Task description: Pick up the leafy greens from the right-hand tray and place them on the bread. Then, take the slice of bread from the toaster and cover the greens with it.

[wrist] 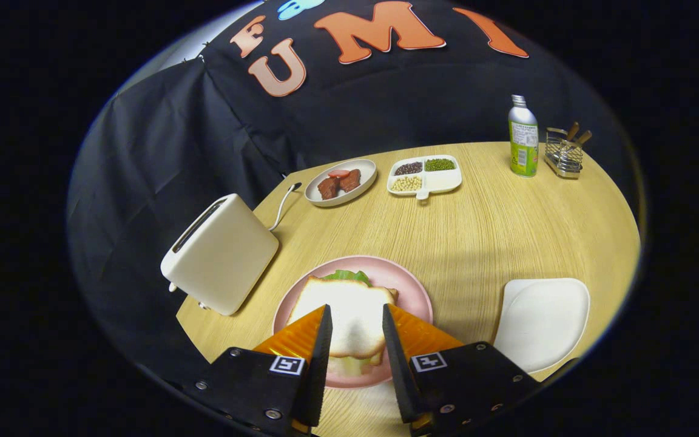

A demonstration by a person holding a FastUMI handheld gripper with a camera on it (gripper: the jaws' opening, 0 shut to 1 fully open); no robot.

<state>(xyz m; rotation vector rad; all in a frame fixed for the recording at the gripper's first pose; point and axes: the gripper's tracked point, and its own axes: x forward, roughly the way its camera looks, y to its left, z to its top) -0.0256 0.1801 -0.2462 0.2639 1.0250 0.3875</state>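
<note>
A slice of bread (349, 309) lies flat on top of a stack on the pink plate (413, 290). Leafy greens (347, 275) peek out from under its far edge, and a lower slice shows at its near edge. My gripper (355, 311) hovers above the top slice, open, its fingers apart with nothing held between them. The white toaster (219, 252) stands to the left of the plate, its slot seen from the side. The white tray (543, 321) sits to the right of the plate.
At the back of the round wooden table (507, 224) are a grey plate of meat pieces (340, 181), a divided dish of beans (425, 175), a green bottle (523, 139) and a wire holder (564, 155). The toaster's cord (283, 203) trails behind it.
</note>
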